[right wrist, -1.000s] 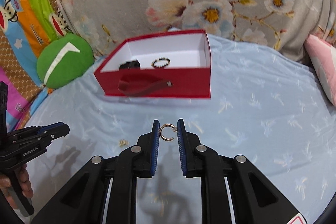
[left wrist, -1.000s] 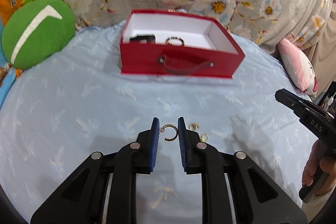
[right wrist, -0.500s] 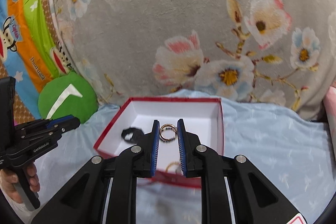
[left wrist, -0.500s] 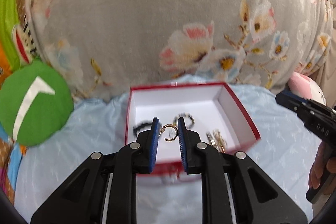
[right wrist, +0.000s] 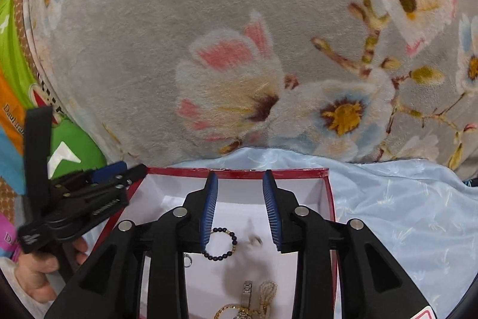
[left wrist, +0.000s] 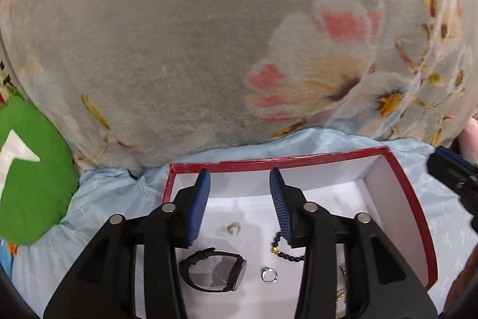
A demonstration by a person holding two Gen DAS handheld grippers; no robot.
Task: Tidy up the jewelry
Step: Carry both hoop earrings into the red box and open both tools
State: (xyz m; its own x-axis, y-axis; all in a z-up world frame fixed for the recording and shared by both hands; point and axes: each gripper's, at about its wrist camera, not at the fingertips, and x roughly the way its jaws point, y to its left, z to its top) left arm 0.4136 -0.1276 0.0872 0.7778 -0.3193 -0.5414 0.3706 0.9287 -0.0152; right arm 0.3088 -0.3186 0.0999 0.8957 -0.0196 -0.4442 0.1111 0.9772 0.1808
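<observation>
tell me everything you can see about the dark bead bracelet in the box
The bead bracelet is a small loop of round dark blue beads with a few gold ones along one side. It lies flat on the white floor of the red box, between the silver ring and a pile of gold chains. The left tool's finger hides part of it in the left wrist view. Nothing grips it.

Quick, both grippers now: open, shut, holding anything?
Left gripper: open, holding nothing, over the red box.
Right gripper: open, holding nothing, over the same box.
</observation>
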